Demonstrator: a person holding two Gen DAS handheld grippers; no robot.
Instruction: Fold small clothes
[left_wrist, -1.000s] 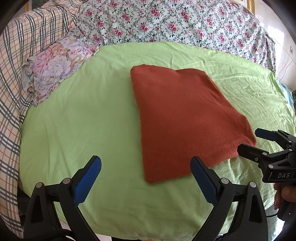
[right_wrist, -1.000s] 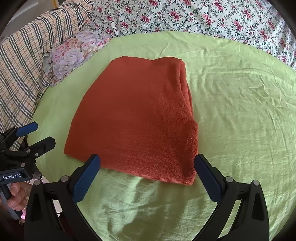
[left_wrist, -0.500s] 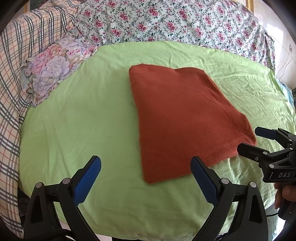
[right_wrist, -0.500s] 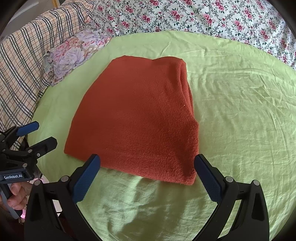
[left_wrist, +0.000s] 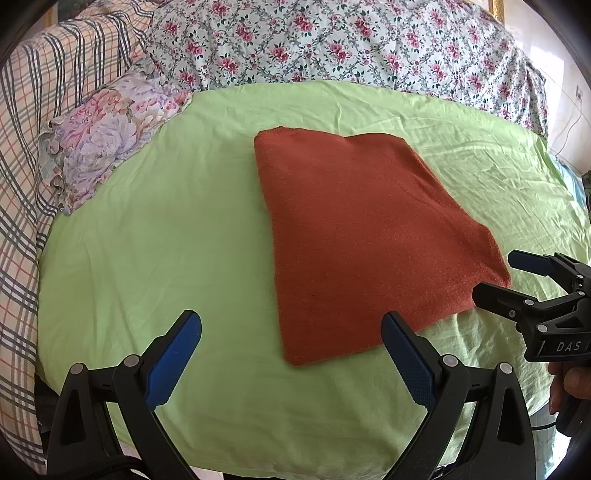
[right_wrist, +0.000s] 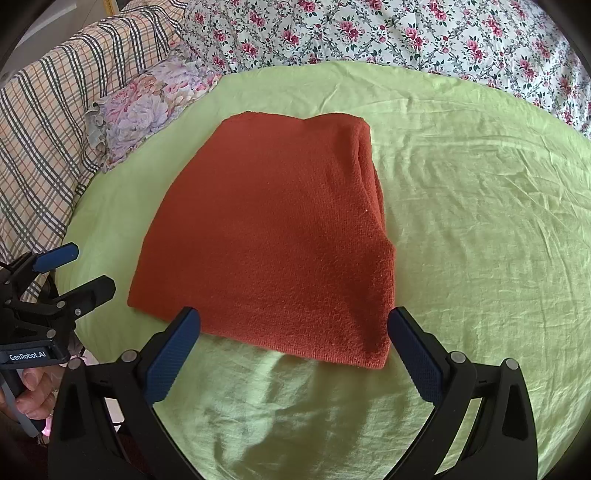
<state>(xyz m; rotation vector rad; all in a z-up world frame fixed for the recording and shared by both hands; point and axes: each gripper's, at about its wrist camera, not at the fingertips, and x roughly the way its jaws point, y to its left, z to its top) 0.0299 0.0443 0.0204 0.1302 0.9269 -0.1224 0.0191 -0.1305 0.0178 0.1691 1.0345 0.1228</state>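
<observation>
A rust-orange knitted garment (left_wrist: 362, 236) lies folded into a flat rectangle on the green sheet (left_wrist: 166, 229); it also shows in the right wrist view (right_wrist: 273, 236), with its thick folded edge on the right. My left gripper (left_wrist: 291, 332) is open and empty, just short of the garment's near left corner. My right gripper (right_wrist: 293, 332) is open and empty at the garment's near edge. Each gripper appears in the other's view: the right gripper (left_wrist: 495, 277) at the right edge, the left gripper (right_wrist: 85, 269) at the left edge.
A purple flowered pillow (left_wrist: 107, 136) lies at the far left of the sheet. A checked blanket (left_wrist: 33, 110) covers the left side and a rose-patterned cover (left_wrist: 351, 44) runs along the back. The green sheet (right_wrist: 480, 221) extends right of the garment.
</observation>
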